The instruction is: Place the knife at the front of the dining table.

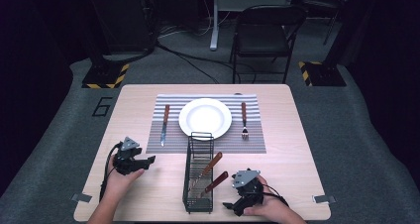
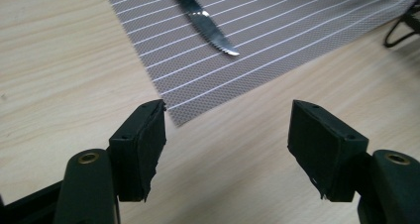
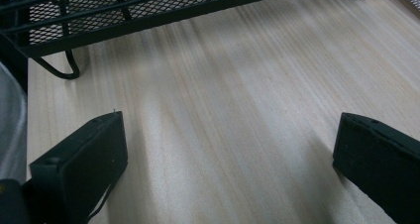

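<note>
White plate (image 1: 205, 118) sat centred on striped placemat (image 1: 174, 135), knife (image 1: 164, 124) left, fork (image 1: 244, 120) right; two wood-handled utensils (image 1: 210, 175) leaned in wire caddy (image 1: 199, 184).

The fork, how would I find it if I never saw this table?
Find the striped placemat in the middle of the table, with the white plate on it. The fork lies right of the plate, prongs toward the person; the knife lies on the plate's other side.

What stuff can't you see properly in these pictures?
- High view: the working ends of the two wooden-handled utensils are hidden down in the wire mesh caddy.
- Left gripper view: the knife handle is cut off by the top edge.
- Right gripper view: the caddy is cut off at the top.
</note>
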`<control>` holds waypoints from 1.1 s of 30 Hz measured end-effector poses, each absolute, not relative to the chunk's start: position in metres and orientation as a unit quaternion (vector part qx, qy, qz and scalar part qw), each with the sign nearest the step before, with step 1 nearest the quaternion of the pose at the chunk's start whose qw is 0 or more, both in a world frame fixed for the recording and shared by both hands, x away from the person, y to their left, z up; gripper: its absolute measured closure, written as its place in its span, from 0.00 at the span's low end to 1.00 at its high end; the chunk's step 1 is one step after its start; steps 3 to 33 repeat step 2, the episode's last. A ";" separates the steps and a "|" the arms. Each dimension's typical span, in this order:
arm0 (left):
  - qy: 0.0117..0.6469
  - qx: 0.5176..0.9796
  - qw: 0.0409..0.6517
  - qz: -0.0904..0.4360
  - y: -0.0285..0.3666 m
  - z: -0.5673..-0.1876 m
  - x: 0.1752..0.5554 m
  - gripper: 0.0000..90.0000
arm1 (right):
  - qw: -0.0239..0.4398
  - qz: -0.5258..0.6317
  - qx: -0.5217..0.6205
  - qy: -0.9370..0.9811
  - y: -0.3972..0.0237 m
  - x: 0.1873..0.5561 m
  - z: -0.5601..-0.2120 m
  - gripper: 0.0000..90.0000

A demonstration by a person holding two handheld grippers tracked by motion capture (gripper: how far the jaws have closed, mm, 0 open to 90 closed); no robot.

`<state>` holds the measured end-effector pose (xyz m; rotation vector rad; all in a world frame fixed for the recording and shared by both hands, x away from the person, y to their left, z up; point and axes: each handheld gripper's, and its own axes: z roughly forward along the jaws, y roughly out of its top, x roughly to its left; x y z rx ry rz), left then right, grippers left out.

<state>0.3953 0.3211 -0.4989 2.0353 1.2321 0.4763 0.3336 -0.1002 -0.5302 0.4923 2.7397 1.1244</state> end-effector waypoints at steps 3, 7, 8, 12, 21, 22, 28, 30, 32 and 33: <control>0.485 0.781 0.349 0.184 0.325 -0.501 0.396 0.33 | 0.070 0.374 0.164 0.910 -0.100 0.334 -0.530 0.00; 0.485 0.781 0.349 0.184 0.325 -0.501 0.396 0.33 | 0.070 0.374 0.164 0.910 -0.100 0.334 -0.530 0.00; 0.485 0.781 0.349 0.184 0.325 -0.501 0.396 0.33 | 0.070 0.374 0.164 0.910 -0.100 0.334 -0.530 0.00; 0.485 0.781 0.349 0.184 0.325 -0.501 0.396 0.33 | 0.070 0.374 0.164 0.910 -0.100 0.334 -0.530 0.00; 0.485 0.781 0.349 0.184 0.325 -0.501 0.396 0.33 | 0.070 0.374 0.164 0.910 -0.100 0.334 -0.530 0.00; 0.485 0.781 0.349 0.184 0.325 -0.501 0.396 0.33 | 0.070 0.374 0.164 0.910 -0.100 0.334 -0.530 0.00; 0.485 0.781 0.349 0.184 0.325 -0.501 0.396 0.33 | 0.070 0.374 0.164 0.910 -0.100 0.334 -0.530 0.00; 0.485 0.781 0.349 0.184 0.325 -0.501 0.396 0.33 | 0.070 0.374 0.164 0.910 -0.100 0.334 -0.530 0.00; 0.485 0.781 0.349 0.184 0.325 -0.501 0.396 0.33 | 0.070 0.374 0.164 0.910 -0.100 0.334 -0.530 0.00; 0.485 0.781 0.349 0.184 0.325 -0.501 0.396 0.33 | 0.070 0.374 0.164 0.910 -0.100 0.334 -0.530 0.00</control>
